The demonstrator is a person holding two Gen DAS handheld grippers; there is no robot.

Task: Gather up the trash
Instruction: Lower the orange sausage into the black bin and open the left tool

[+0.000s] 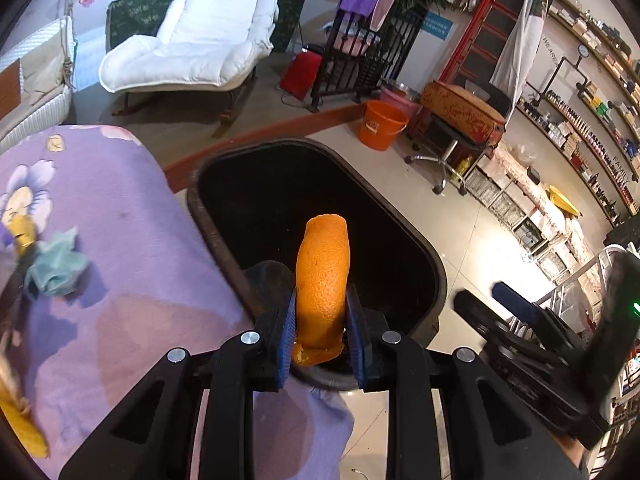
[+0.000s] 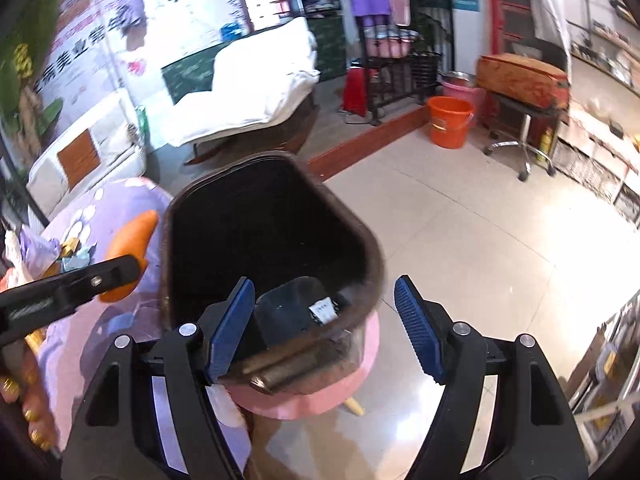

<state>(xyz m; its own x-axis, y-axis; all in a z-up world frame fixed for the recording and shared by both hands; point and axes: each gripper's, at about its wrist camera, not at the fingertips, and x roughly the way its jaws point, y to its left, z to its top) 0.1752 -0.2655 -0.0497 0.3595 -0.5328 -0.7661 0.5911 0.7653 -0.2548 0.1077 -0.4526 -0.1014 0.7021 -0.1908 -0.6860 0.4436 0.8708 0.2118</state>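
Orange: the peel (image 1: pixel 323 280) stands upright between my left gripper (image 1: pixel 321 330) pads, clenched on its lower half, over the near end of the bin (image 1: pixel 424 248).
Landmark: the bin, dark brown, open-topped, black inside; everything below is placed from it.
Left of bin: the cloth (image 1: pixel 120 208), purple and flowered, covers the table and touches the bin's left rim; a crumpled teal tissue (image 1: pixel 56 266) and yellow scraps, well left of the bin, are not yet collected.
Over bin: my left jaws grip the peel; nothing else is between them.
Right of bin: my right gripper (image 2: pixel 325 330) is spread wide and empty, hovering at the bin's near rim.
Risk, drop: from the right wrist view the peel looks closer to the left rim than the middle, so letting go here may land it on the cloth.
Risk, stick: the peel could cling to a ribbed pad and not fall.
Risk, knock: my right jaw is near the rim; a nudge may tip the bin, which seems to sit on a pink stool (image 2: pixel 320 396).
Beyond bin: tiled floor, an orange bucket (image 1: pixel 382 126), a white lounger, shelves along the right wall.
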